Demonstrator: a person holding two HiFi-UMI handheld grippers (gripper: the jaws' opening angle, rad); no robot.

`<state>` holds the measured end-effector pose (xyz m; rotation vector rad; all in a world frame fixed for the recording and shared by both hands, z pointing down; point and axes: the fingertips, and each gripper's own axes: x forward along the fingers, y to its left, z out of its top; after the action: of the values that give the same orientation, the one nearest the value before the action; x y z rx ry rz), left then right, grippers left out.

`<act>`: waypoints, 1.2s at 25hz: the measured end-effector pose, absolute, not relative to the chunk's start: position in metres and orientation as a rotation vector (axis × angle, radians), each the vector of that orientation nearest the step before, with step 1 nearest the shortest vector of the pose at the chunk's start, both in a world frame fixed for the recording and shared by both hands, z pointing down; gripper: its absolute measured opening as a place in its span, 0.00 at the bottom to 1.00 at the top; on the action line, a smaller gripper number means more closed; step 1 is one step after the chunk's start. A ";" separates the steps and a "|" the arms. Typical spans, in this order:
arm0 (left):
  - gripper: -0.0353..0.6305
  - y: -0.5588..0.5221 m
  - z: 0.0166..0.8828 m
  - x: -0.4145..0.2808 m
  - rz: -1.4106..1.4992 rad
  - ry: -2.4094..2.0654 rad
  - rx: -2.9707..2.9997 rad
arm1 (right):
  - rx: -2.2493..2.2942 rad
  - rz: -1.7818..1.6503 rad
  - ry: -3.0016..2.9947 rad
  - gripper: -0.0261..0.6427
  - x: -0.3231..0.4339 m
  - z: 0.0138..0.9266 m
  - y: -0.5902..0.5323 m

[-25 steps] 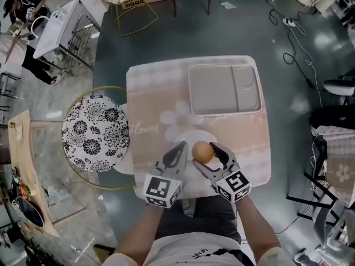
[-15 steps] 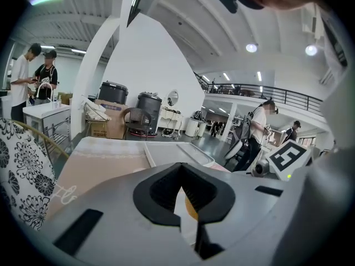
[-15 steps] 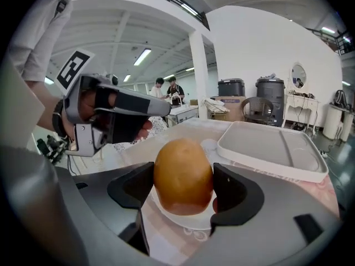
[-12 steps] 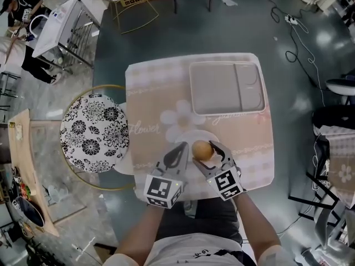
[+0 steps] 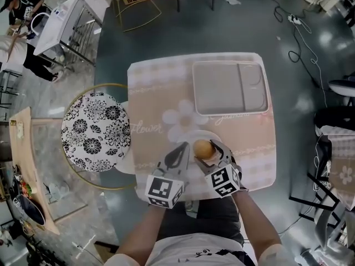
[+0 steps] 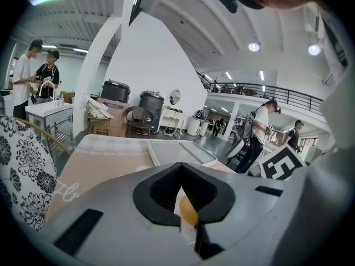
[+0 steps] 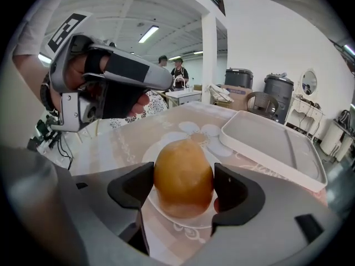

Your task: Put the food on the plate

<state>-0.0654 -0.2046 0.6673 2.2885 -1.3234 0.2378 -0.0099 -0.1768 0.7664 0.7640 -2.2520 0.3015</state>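
A round golden-brown piece of food [image 5: 203, 148] is clamped between the jaws of my right gripper [image 5: 208, 154], right over a small white plate [image 5: 187, 138] near the table's front edge. In the right gripper view the food [image 7: 183, 176] fills the gap between both pads, with the plate [image 7: 194, 221] just beneath it; I cannot tell whether it touches. My left gripper [image 5: 181, 149] is shut and holds nothing, just left of the food. Through the slit between its jaws [image 6: 186, 204] a bit of the food [image 6: 188, 212] shows.
A white compartment tray [image 5: 230, 87] lies at the table's far right. The tablecloth [image 5: 150, 104] is pink with a flower print. A floral-patterned round stool [image 5: 94, 132] stands against the table's left side. People stand at a bench [image 5: 22, 15] far left.
My right gripper has drawn slightly in toward the left gripper, still holding the food over the plate. The left gripper has barely moved.
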 end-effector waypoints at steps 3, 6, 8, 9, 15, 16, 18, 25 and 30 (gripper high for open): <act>0.06 -0.204 0.665 -0.067 0.245 -1.325 2.287 | 0.745 0.301 -2.237 0.51 -0.012 0.768 -0.179; 0.06 -0.204 0.663 -0.068 0.250 -1.324 2.288 | 0.729 0.293 -2.231 0.51 -0.014 0.767 -0.181; 0.06 -0.204 0.661 -0.069 0.252 -1.322 2.288 | 0.729 0.289 -2.234 0.51 -0.016 0.763 -0.184; 0.06 -0.203 0.660 -0.069 0.253 -1.319 2.287 | 0.729 0.289 -2.238 0.51 -0.017 0.761 -0.184; 0.06 -0.195 0.644 -0.069 0.258 -1.298 2.289 | 0.755 0.280 -2.269 0.51 -0.019 0.729 -0.184; 0.06 -0.193 0.640 -0.069 0.257 -1.295 2.289 | 0.775 0.284 -2.283 0.51 -0.020 0.720 -0.184; 0.06 -0.190 0.630 -0.069 0.256 -1.290 2.290 | 0.815 0.293 -2.318 0.51 -0.022 0.699 -0.183; 0.06 -0.180 0.586 -0.070 0.234 -1.286 2.308 | 0.925 0.344 -2.419 0.51 -0.025 0.630 -0.175; 0.06 -0.170 0.552 -0.070 0.217 -1.284 2.319 | 1.035 0.407 -2.503 0.37 -0.020 0.577 -0.173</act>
<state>-0.0702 -0.1697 0.5524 2.3191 -1.2840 0.2170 -0.0202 -0.1733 0.5771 1.0352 -2.5027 0.4075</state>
